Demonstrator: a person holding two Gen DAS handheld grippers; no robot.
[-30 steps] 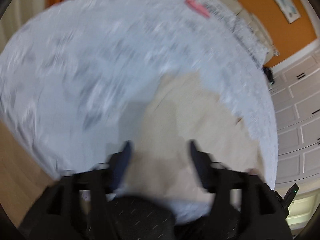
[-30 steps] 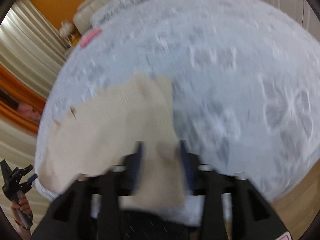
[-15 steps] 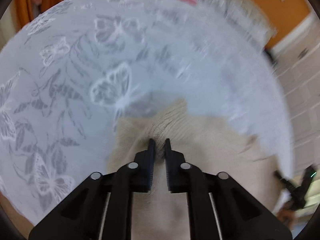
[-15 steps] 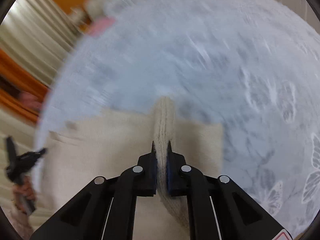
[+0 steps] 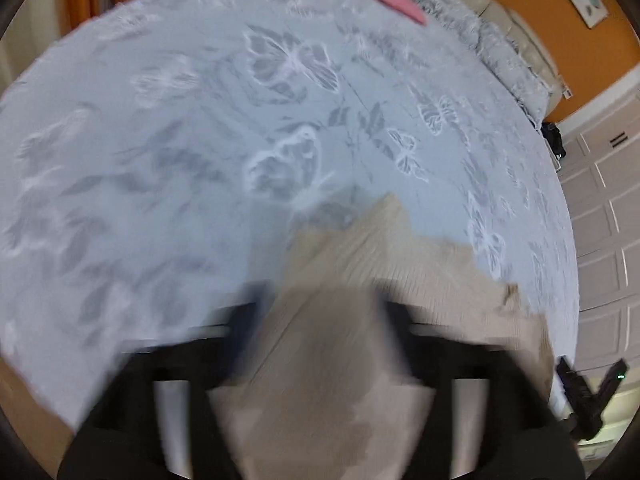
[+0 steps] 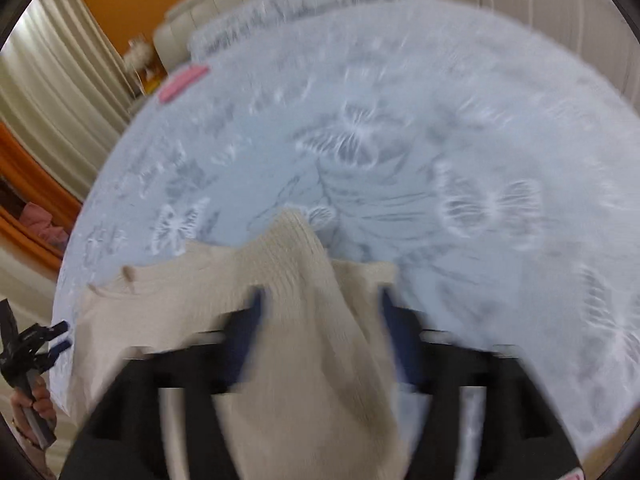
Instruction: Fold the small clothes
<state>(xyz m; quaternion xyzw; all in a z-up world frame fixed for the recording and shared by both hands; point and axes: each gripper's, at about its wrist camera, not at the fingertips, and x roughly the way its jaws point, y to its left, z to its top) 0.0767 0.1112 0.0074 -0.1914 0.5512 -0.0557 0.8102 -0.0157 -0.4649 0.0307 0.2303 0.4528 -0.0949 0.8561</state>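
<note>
A beige knitted garment lies on a bed with a pale blue butterfly-print cover. In the left wrist view my left gripper is open, fingers spread wide over the garment, and blurred by motion. In the right wrist view the garment shows a ribbed fold pointing away. My right gripper is open too, its blue-padded fingers either side of that fold. The left gripper also shows at the right wrist view's left edge.
A pink flat item lies near the far edge of the bed; it also shows in the right wrist view. Grey patterned pillows sit by an orange wall. White cabinet doors stand to the right.
Half a second ago both grippers were shut on folds of the garment. Both have now opened wide and let go, and the garment lies on the bed.
</note>
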